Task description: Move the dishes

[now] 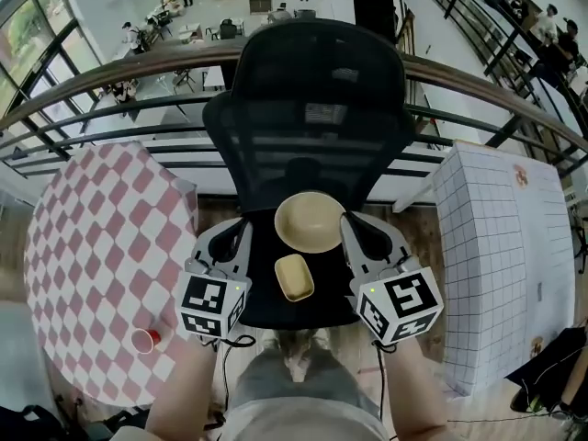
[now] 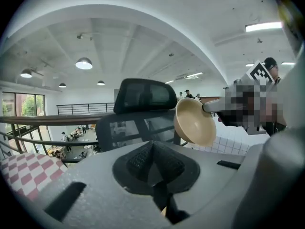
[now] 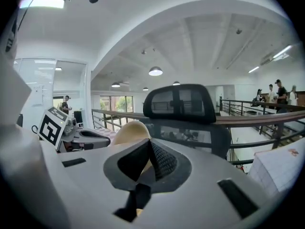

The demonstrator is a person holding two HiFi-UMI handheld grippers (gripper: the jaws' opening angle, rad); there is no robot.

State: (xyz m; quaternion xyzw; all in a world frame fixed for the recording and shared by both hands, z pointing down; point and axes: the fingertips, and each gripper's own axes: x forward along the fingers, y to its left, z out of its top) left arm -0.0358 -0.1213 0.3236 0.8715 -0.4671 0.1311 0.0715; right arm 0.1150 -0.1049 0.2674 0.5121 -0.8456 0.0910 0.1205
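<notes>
Bowl (image 1: 310, 221): in the head view it sits over the far part of the chair (image 1: 312, 90) seat, between the two tools. The right gripper (image 1: 347, 223) meets its right rim. The left gripper (image 1: 243, 231) stands apart at the bowl's left. A small rectangular dish (image 1: 294, 277) lies on the seat nearer the person, untouched. A checked table (image 1: 92, 228) with a red cup (image 1: 144, 340) is at left and a grid-patterned table (image 1: 496, 246) at right. Either could be the destination; which one cannot be told.

Left gripper view: the bowl (image 2: 193, 123) hangs clear of the seat, tipped on its side from a rim hold. This tool's own jaws (image 2: 152, 151) are pressed together with no dish between the pads.

Right gripper view: the jaws (image 3: 148, 149) are nearly fully closed, pinching the bowl (image 3: 128, 130) by its rim, with its body bulging to the left of them.

Assessment: a one-edge pinch lets the bowl swing, so the carry should be slow and level, with the wrist kept from rolling. The chair's tall back and headrest stand directly beyond. The path should swing sideways around them, clear of the other tool and of the cup if it goes left.
</notes>
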